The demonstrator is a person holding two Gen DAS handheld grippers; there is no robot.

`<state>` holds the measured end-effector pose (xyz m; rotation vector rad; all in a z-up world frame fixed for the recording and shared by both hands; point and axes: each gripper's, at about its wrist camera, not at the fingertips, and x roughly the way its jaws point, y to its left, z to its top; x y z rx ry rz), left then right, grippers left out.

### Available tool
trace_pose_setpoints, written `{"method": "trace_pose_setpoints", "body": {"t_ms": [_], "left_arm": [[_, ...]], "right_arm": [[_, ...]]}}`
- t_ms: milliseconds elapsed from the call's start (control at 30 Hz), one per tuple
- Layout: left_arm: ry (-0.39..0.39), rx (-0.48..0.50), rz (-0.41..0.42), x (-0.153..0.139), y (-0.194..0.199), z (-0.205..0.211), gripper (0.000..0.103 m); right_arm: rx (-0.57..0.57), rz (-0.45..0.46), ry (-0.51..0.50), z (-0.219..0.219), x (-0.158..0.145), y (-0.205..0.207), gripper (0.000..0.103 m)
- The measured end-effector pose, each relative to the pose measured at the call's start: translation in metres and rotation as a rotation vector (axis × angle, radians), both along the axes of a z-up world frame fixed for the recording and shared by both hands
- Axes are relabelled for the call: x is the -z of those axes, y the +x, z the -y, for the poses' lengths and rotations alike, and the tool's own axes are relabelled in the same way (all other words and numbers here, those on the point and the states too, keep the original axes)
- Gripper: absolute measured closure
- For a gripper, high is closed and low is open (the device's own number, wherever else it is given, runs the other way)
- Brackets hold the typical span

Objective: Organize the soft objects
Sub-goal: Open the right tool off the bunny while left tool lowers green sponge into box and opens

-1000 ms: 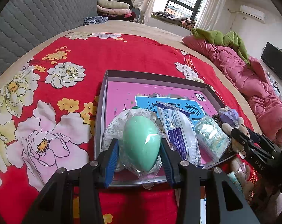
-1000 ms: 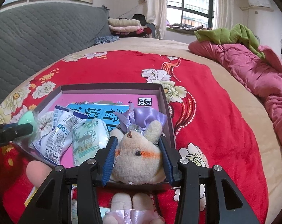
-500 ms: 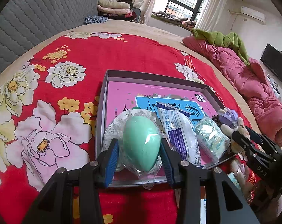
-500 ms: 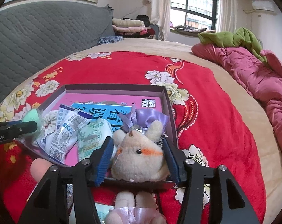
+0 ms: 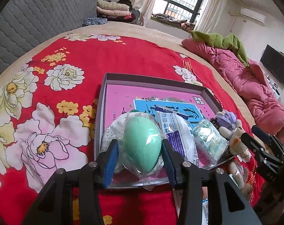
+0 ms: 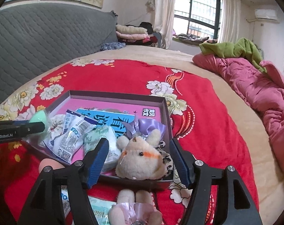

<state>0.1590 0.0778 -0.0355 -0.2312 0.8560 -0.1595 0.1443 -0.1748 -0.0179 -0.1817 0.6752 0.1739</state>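
The shallow grey cardboard box lid with a pink printed floor (image 5: pixel 102 112) is lying on the red floral bedspread (image 5: pixel 123 60) and is serving as the collection tray for the soft items.

The left gripper (image 5: pixel 140 159) is reaching over the near wall of the tray, with its blue-padded jaws at a medium width around the mint-green egg-shaped sponge in clear plastic wrap (image 5: pixel 142 142). The pads are lying against the wrap on both sides, so the sponge appears to be gripped lightly. It is resting low against the white patterned round pad (image 5: pixel 112 133) beneath it, which suggests it is being set down or steadied in the left part of the tray.

The right gripper (image 6: pixel 140 161) is standing at the tray's near right corner. Its jaws have just been opening and are now wide, with clear gaps on both sides of the beige plush rabbit with a purple satin bow (image 6: pixel 142 155). The rabbit is sitting free inside that corner, apparently just placed there.

Between the two, the white and blue printed sachet (image 6: pixel 72 133) and the pale green tissue pack (image 6: pixel 102 136) are lying side by side, keeping the row compact.

A second plush toy in a pink dress (image 6: pixel 134 206) is lying on the bedspread outside the tray, below the right gripper, so sorting is judged incomplete.
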Motion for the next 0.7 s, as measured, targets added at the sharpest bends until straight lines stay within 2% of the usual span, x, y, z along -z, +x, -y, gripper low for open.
{"method": "trace_pose_setpoints", "body": {"t_ms": [233,400,567,700], "left_arm": [[-0.014,-0.002,-0.012,0.0015,0.0009,-0.0019,0.046],[-0.017,0.003,0.002,0.0009,0.0010,-0.0010,0.043],[-0.011,0.004,0.029,-0.0042,-0.0012,0.0002,0.035],[-0.015,0.003,0.050,-0.0082,-0.0030,-0.0003,0.035]], "right_arm": [[0.000,0.011,-0.006,0.0004,-0.0063,-0.0059,0.033],[0.002,0.014,-0.005,0.0010,-0.0081,-0.0072,0.033],[0.006,0.015,-0.006,0.0020,-0.0105,-0.0083,0.033],[0.009,0.018,-0.007,0.0023,-0.0112,-0.0088,0.033]]}}
